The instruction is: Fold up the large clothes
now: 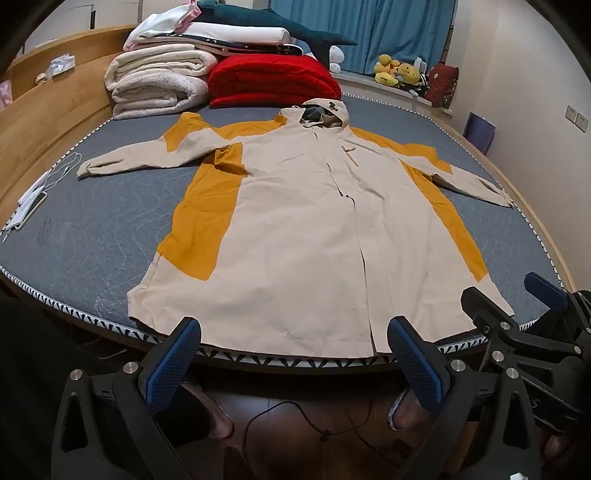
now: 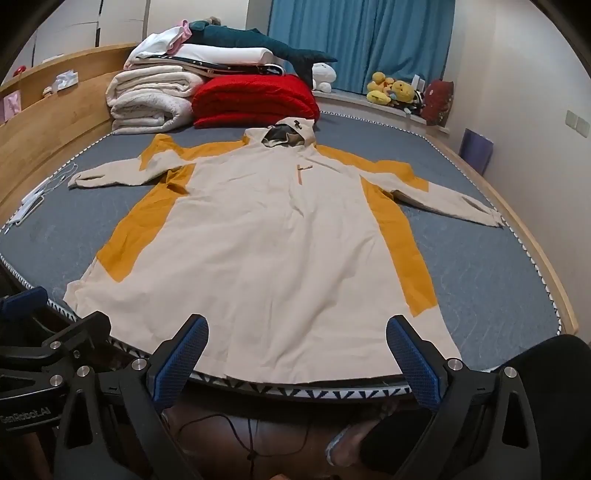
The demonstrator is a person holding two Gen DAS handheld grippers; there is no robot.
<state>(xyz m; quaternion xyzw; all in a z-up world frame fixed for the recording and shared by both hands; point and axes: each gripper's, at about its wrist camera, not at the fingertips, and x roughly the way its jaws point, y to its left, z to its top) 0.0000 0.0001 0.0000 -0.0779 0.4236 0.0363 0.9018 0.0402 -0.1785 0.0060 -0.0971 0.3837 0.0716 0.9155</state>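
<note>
A large cream hooded jacket [image 1: 295, 229] with mustard-yellow side panels lies flat, front up, on the grey-blue mattress [image 1: 99, 221], sleeves spread to both sides and hood at the far end. Its hem hangs at the near bed edge. My left gripper [image 1: 293, 334] hovers open just above the hem near the front placket, nothing between its blue pads. In the right wrist view the same jacket [image 2: 277, 240] fills the bed [image 2: 498, 273], and my right gripper [image 2: 297, 332] is open over the hem's middle, holding nothing. The right gripper also shows at the left wrist view's right edge [image 1: 517, 291].
Folded white blankets [image 1: 155, 81], a red blanket [image 1: 273, 81] and a dark teal plush [image 1: 280, 26] are stacked at the bed's far end. Yellow plush toys [image 1: 397, 72] sit on the window ledge. A phone with a cable [image 1: 33, 203] lies at the mattress's left edge. Feet and a floor cable [image 1: 295, 417] are below.
</note>
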